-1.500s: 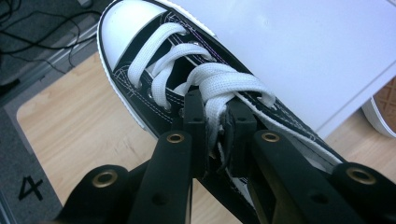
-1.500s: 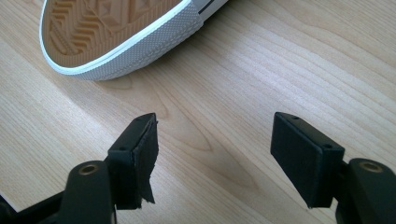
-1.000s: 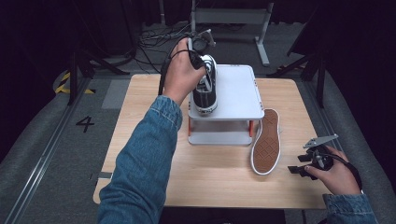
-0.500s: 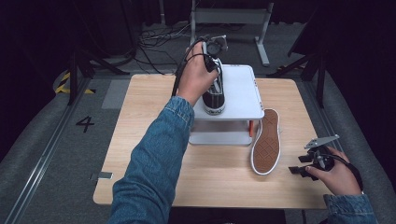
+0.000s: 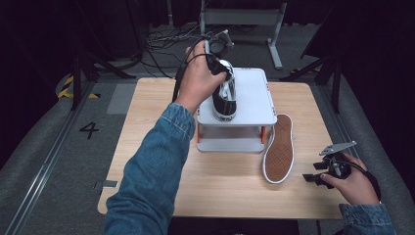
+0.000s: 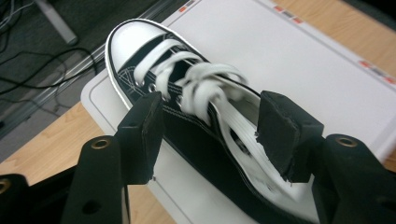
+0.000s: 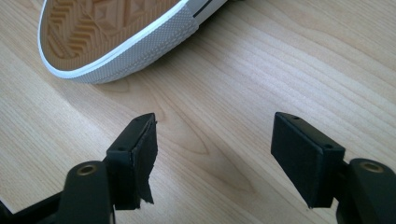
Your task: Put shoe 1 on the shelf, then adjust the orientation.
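A black high-top sneaker (image 5: 225, 100) with white laces and a white toe cap (image 6: 140, 51) stands upright on top of a white raised stand (image 5: 252, 93). My left gripper (image 5: 225, 73) reaches over it from the left. In the left gripper view my left gripper (image 6: 210, 135) has its jaws set wide, one on each side of the sneaker's upper by the laces, pressed against it. A second sneaker (image 5: 279, 147) lies on its side on the table, tan sole (image 7: 112, 32) showing. My right gripper (image 5: 313, 171) rests open near the table's front right, its jaws (image 7: 212, 154) around nothing.
The stand has a lower shelf (image 5: 230, 144) and sits at the middle back of the wooden table (image 5: 147, 127). Bare wood lies to the left of the stand and along the front edge. Dark floor, cables and frame legs (image 5: 274, 44) surround the table.
My left gripper has carried the black sneaker a little to the right, from the stand's left edge toward its middle. The right gripper and the lying sneaker have stayed put.
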{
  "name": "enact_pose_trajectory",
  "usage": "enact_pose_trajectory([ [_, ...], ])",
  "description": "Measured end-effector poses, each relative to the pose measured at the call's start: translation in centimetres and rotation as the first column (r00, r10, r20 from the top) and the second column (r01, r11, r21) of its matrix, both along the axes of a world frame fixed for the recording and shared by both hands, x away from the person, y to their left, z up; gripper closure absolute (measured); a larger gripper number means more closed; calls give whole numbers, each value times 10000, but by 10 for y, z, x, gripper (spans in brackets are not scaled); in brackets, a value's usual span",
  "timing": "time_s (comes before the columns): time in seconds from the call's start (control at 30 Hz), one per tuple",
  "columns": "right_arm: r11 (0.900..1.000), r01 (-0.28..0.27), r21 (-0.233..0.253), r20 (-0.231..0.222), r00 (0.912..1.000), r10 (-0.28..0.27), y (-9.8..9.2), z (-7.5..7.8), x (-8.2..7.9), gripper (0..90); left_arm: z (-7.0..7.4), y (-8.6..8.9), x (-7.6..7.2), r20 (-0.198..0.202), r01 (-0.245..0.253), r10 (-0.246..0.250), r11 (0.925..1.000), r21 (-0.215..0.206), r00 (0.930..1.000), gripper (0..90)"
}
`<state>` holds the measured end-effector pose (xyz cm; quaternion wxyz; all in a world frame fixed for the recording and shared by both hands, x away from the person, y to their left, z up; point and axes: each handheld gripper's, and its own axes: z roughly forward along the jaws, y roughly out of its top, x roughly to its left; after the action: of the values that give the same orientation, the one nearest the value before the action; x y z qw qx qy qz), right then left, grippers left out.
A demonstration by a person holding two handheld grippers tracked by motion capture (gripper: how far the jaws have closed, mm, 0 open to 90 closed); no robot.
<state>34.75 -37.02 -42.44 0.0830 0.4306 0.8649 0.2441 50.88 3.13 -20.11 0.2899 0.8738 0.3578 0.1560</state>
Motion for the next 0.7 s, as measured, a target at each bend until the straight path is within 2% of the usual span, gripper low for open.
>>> enact_pose_trajectory([
  [0.07,10000,89,-31,71,9999,-89,1,1,1,332,6,10,-14,67,145,-145,9999,48,9999,403],
  [0.1,9999,104,-81,163,9998,-103,2,2,2,341,9,20,-27,111,309,-309,9995,-57,9995,385],
  [0.13,9999,144,-54,165,9998,-143,4,3,3,343,9,20,-27,111,309,-309,9995,-57,9995,384],
  [0.17,10000,93,-29,285,9996,-92,5,5,3,349,10,27,-36,86,385,-384,9992,-140,9992,375],
  [0.23,10000,26,13,350,9994,-26,7,6,4,349,9,40,-53,115,483,-482,9988,-35,9988,367],
  [0.4,9997,41,-235,596,9982,-26,12,10,9,230,-1,68,-76,-55,642,-642,9979,-37,9979,349],
  [0.5,9998,48,-196,1037,9946,-27,16,14,13,235,-12,86,-87,79,528,-528,9986,-45,9986,332],
  [0.53,9998,37,-183,1180,9930,-16,18,17,15,255,-16,91,-91,94,494,-493,9987,-93,9987,330],
  [0.57,9999,59,-113,1307,9914,-44,19,18,17,312,-21,96,-94,71,487,-487,9987,-118,9988,329],
  [0.63,9997,-139,194,1144,9934,116,21,21,22,428,-33,105,-100,-174,487,-492,9985,-261,9986,322],
  [0.67,9990,-318,313,1076,9938,282,22,22,26,459,-39,108,-103,-261,432,-440,9987,-278,9987,321],
  [0.7,9990,-318,313,1076,9938,282,22,22,26,459,-39,108,-103,-261,432,-440,9987,-278,9987,323],
])
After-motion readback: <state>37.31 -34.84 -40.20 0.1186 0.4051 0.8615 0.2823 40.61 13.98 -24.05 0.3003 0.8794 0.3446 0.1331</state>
